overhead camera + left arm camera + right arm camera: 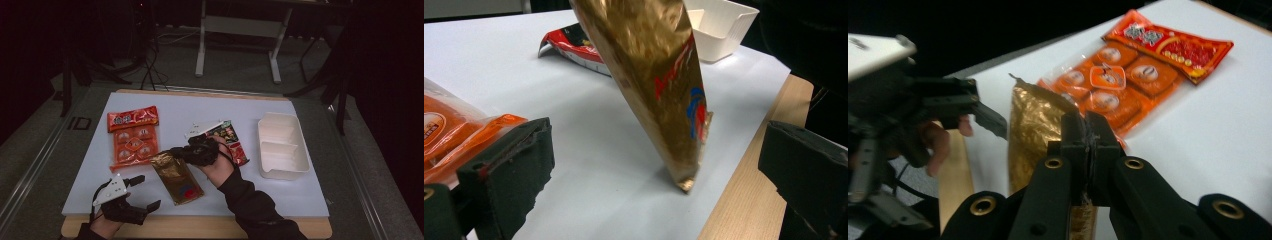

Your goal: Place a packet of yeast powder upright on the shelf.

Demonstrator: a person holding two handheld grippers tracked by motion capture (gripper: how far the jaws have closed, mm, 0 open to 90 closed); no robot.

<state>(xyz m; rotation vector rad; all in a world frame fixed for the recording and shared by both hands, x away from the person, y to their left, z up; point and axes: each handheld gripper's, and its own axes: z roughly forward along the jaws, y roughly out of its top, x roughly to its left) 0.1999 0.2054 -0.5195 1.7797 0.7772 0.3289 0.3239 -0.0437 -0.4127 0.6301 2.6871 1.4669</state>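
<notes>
A gold foil pouch with red and blue print lies slanted near the mat's front middle. My right gripper is shut on its upper end, and the right gripper view shows the jaws of that gripper pinched on the gold pouch. In the left gripper view the pouch hangs tilted, its lower corner touching the mat. My left gripper stands open at the front left, just left of the pouch, holding nothing; its fingertips are spread wide.
Orange snack packs and a red packet lie at the mat's left. A dark red packet sits under my right hand. A white two-compartment tray stands at the right. The wooden table edge runs along the front.
</notes>
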